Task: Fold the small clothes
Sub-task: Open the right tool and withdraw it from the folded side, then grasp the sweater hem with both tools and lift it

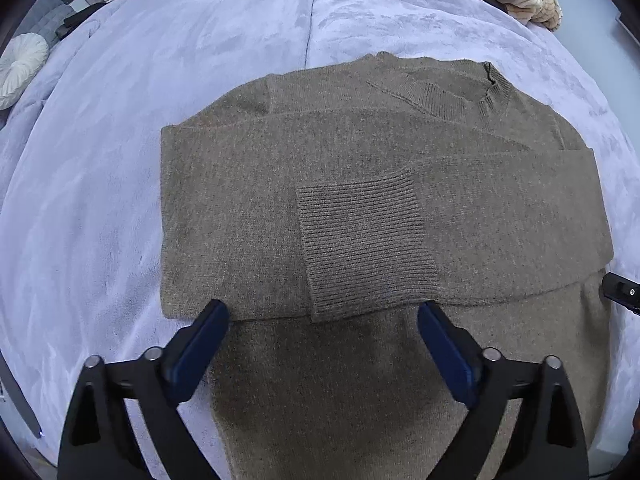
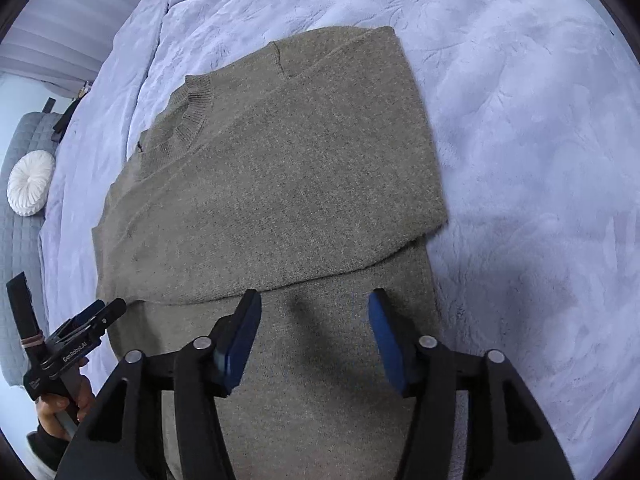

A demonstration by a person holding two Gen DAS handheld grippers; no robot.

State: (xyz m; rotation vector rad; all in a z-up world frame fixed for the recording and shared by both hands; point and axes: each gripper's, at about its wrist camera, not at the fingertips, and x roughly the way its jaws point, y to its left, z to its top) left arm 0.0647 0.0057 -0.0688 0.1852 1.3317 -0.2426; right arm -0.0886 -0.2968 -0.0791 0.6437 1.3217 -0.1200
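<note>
One brown sweater (image 1: 360, 184) spread mid-frame on one lilac blanket (image 1: 120, 200), both sleeves folded across, one ribbed cuff (image 1: 366, 248) on top; left gripper (image 1: 323, 316) at 6 o'clock, spread wide, empty; right gripper (image 2: 315, 304) likewise; one white round cushion (image 2: 31, 182) at 9 o'clock

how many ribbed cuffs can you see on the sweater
1. A single ribbed cuff lies across the middle of the folded brown sweater, in the left wrist view. The other sleeve's cuff is probably hidden under the fold.

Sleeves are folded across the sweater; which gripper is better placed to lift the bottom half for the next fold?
Likely either: the left gripper and right gripper both hang open over the sweater below its folded sleeves.
</note>
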